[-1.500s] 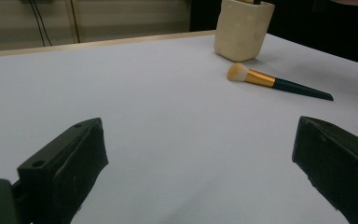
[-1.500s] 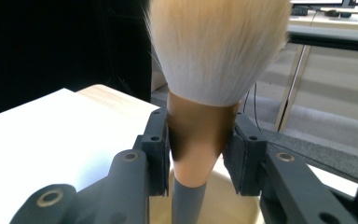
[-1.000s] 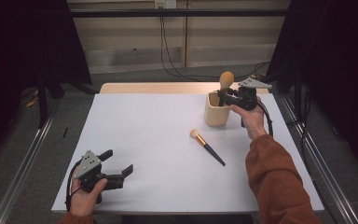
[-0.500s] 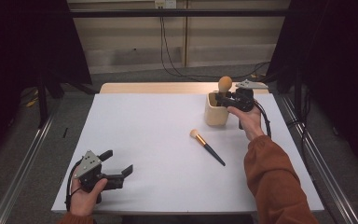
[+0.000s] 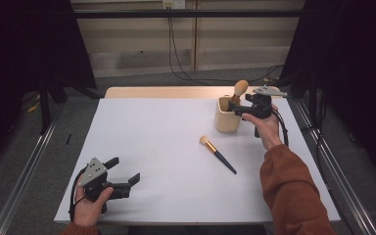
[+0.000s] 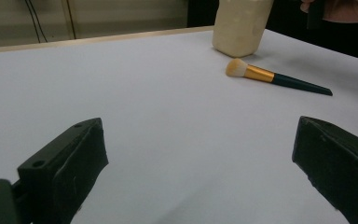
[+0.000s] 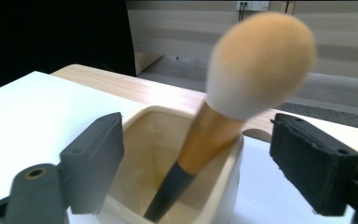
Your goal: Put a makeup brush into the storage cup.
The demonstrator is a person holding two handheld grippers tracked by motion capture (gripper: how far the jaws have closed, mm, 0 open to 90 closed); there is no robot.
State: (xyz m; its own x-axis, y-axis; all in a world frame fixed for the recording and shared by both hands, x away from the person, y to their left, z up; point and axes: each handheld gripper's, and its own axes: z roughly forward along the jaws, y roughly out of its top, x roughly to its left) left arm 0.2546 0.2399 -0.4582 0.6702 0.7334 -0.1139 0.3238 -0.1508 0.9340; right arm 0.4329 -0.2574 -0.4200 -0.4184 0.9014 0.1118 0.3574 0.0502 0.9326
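A cream holder cup [image 5: 226, 115] stands at the far right of the white table [image 5: 166, 137]. A large powder brush [image 5: 240, 89] leans in it, head up. My right gripper [image 5: 235, 104] hovers at the cup's rim; its jaws have just been opening and stand open either side of the brush handle [image 7: 209, 135] without pressing it. A smaller brush [image 5: 218, 154] with a gold ferrule lies flat mid-table. My left gripper [image 5: 125, 176] rests open at the near left, holding nothing. In the left gripper view the lying brush [image 6: 279, 77] and the cup [image 6: 240, 23] are far ahead.
A wooden strip [image 5: 166, 92] runs along the table's far edge. Cables [image 5: 181, 54] hang against the back wall, and metal rails [image 5: 24, 181] flank the table. Bare white surface lies between the two grippers.
The right gripper's jaws have spread apart and let go of the large brush, which has settled slightly lower in the cup. The left hand has stayed put.
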